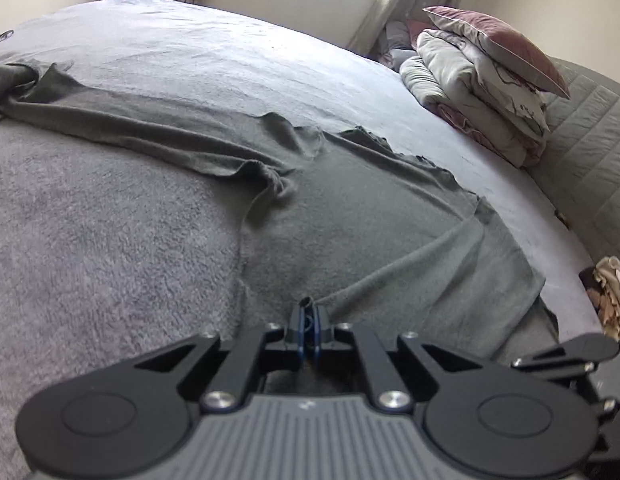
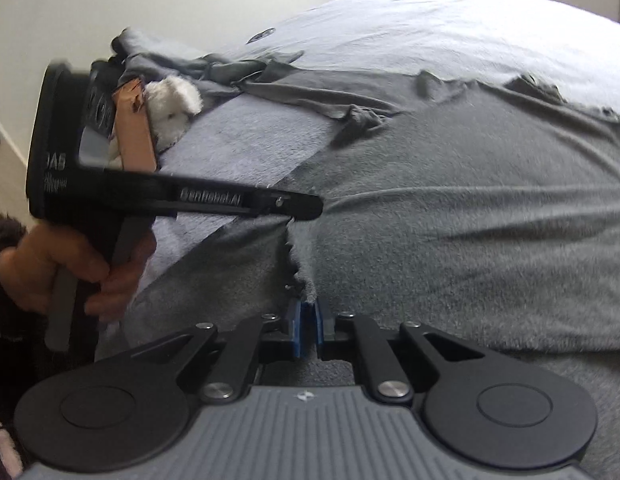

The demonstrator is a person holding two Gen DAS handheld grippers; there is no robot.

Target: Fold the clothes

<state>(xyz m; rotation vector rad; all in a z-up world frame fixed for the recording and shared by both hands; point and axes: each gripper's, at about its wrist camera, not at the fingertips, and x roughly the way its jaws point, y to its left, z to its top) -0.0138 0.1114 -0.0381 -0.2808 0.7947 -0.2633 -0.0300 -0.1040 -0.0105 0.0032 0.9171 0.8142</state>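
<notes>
Left gripper [image 1: 308, 322] is clamped on the hem of a dark grey shirt [image 1: 349, 208] spread on the bed [image 1: 230, 52]. Right gripper [image 2: 306, 320] is clamped on the same hem.

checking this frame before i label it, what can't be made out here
- Dark grey garment: its far end runs off the left edge of the left wrist view, so its type stays unclear.
- Left gripper: fingertips blurred in the right wrist view.
- Stack of bedding: its back is hidden by a pillow.
</notes>
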